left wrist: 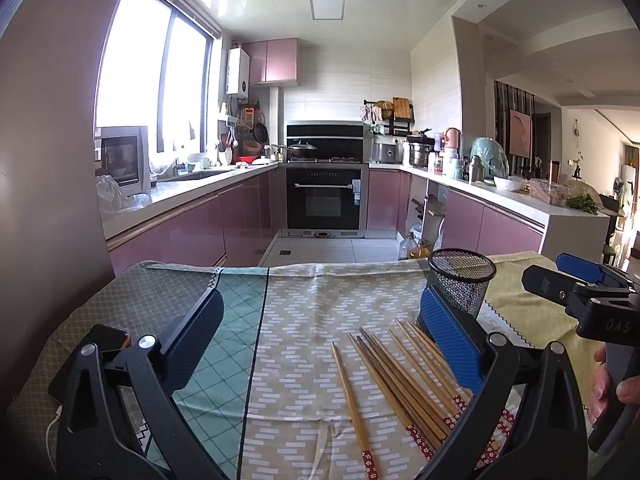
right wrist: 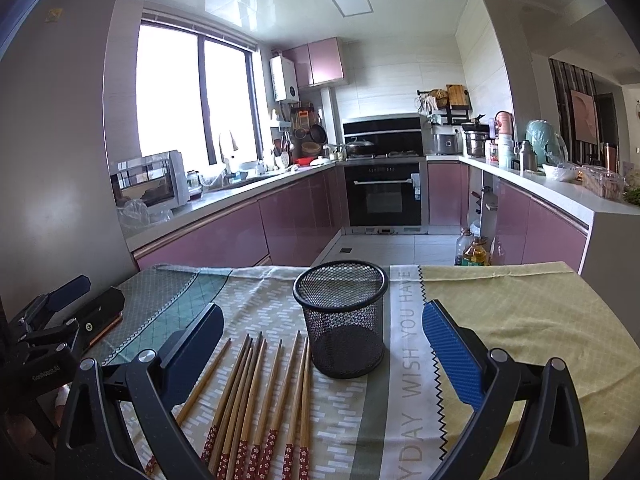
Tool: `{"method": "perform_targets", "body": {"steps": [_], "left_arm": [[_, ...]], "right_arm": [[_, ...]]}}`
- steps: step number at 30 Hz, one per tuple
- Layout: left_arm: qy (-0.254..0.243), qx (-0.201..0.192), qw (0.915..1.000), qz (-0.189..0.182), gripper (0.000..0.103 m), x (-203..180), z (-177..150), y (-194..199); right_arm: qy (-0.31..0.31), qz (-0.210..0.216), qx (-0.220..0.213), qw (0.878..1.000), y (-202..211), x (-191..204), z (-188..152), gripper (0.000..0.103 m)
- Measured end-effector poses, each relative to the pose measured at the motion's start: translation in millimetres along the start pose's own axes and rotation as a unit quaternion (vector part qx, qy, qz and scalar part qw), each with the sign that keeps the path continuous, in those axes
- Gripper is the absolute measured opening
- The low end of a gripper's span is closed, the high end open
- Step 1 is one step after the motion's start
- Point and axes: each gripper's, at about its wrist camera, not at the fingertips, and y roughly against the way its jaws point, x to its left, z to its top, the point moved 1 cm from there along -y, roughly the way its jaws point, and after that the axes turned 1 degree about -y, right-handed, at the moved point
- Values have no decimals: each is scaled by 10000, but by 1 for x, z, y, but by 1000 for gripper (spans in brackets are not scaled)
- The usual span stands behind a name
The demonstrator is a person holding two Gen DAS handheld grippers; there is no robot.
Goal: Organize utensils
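Note:
Several wooden chopsticks (left wrist: 404, 376) with red flowered ends lie side by side on the patterned tablecloth (left wrist: 304, 320). A black mesh cup (left wrist: 460, 286) stands upright and empty just beyond them. My left gripper (left wrist: 320, 328) hovers open above the cloth, its right finger over the chopsticks' far ends. In the right wrist view the chopsticks (right wrist: 260, 392) lie left of the mesh cup (right wrist: 342, 316). My right gripper (right wrist: 324, 340) is open, with the cup and chopstick tips between its fingers. The right gripper (left wrist: 580, 296) also shows at the left view's right edge, held by a hand.
A phone (left wrist: 96, 356) with a white cable lies on the table's left part. The table's far edge (right wrist: 280, 270) drops to the kitchen floor, where oil bottles (right wrist: 474, 252) stand. Pink cabinets and counters line the room behind.

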Motion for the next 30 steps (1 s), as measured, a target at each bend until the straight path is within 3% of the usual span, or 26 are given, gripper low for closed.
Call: {"method": "perform_targets", "body": {"steps": [2, 4, 5, 7, 9, 18, 26, 30], "left_arm": [[-70, 246, 9997, -19, 97, 2, -4, -9], [-121, 575, 9982, -96, 97, 6, -11, -20], [-139, 742, 9970, -146, 97, 7, -14, -25], [-185, 1013, 9943, -286, 95, 9, -21, -34], [-281, 1235, 9913, -347, 88, 9, -28, -42], [-563, 1930, 9761, -822, 68, -6, -49, -70], [-531, 2610, 9580, -1065, 55, -12, -65, -98], [-447, 2888, 9496, -1134, 41, -13, -72, -113]], "right_arm": [[106, 28, 322, 9994, -9, 0, -6, 95], [250, 46, 699, 9972, -20, 1, -13, 84], [314, 60, 916, 9953, -26, 2, -18, 72], [370, 92, 1287, 9910, -38, 3, -28, 65], [391, 117, 1537, 9873, -46, 3, -35, 55], [543, 238, 2353, 9701, -78, 8, -56, 27], [673, 295, 2551, 9641, -93, 15, -57, 27], [626, 309, 2546, 9645, -100, 14, -55, 22]]}}
